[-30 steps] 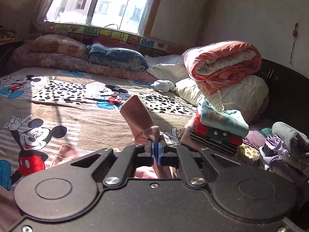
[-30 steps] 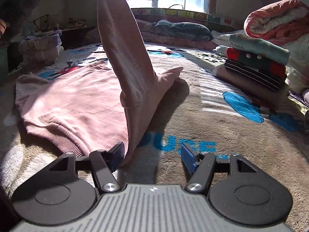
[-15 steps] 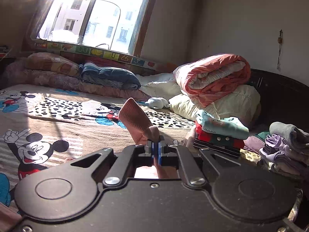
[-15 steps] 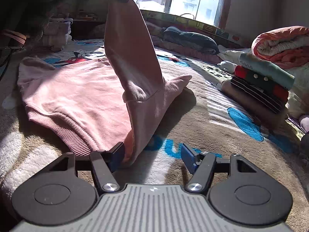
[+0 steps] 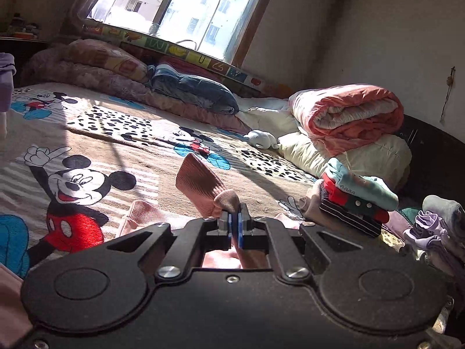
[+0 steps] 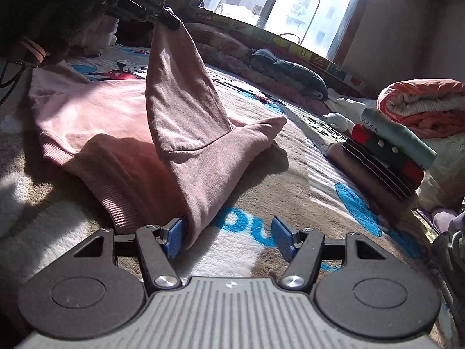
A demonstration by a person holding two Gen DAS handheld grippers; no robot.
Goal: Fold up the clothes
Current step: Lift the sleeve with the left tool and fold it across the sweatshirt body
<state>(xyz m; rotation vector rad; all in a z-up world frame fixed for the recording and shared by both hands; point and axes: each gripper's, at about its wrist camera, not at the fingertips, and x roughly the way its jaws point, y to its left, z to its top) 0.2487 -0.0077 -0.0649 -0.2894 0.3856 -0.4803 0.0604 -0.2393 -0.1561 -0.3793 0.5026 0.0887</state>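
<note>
A pink sweatshirt (image 6: 96, 116) lies spread on the bed's cartoon-print blanket (image 6: 290, 203). Its sleeve (image 6: 180, 87) is lifted up in a tall peak. My left gripper (image 5: 235, 228) is shut on the sleeve's ribbed cuff (image 5: 200, 186), which sticks up past the fingers; the same gripper (image 6: 170, 23) shows at the top of the right wrist view, holding the sleeve's end. My right gripper (image 6: 229, 237) is open and low over the blanket. Its left blue pad (image 6: 173, 237) touches the sweatshirt's near edge; nothing lies between its fingers.
A stack of folded clothes (image 6: 389, 160) stands to the right, with rolled quilts (image 5: 348, 119) behind it. Pillows (image 5: 191, 93) line the window side. More loose garments (image 5: 438, 226) lie at the far right. A small white plush toy (image 5: 261, 139) sits near the quilts.
My left gripper has carried the sleeve cuff higher and over toward the sweatshirt's body. My right gripper has edged closer to the garment's near edge and stays open.
</note>
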